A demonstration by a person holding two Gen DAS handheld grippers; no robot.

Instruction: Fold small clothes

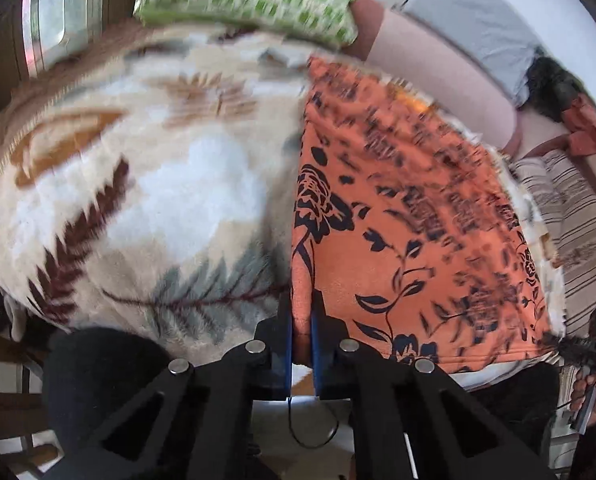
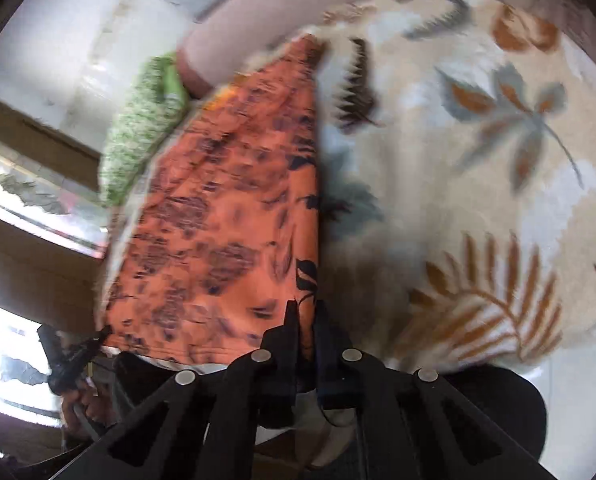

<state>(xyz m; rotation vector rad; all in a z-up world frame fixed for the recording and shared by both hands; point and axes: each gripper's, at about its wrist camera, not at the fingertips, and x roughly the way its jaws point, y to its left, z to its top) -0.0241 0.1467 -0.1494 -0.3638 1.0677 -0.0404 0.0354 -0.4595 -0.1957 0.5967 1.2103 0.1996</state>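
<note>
An orange garment with a dark floral print (image 1: 410, 216) lies spread on a cream leaf-patterned blanket (image 1: 146, 184). My left gripper (image 1: 301, 304) is shut on the garment's near left corner, with a strip of orange cloth pinched between the blue pads. In the right wrist view the same orange garment (image 2: 226, 208) stretches away to the left, and my right gripper (image 2: 307, 312) is shut on its near right corner. The other gripper and the hand holding it show at the garment's far corner in each view (image 1: 590, 352) (image 2: 70, 352).
A green-and-white patterned cloth (image 1: 250, 4) lies at the far end of the blanket, beside a pink bolster (image 1: 438, 76). A grey pillow (image 1: 470, 16) and a striped cloth (image 1: 570, 216) lie to the right. A window (image 2: 26, 200) is at the left of the right wrist view.
</note>
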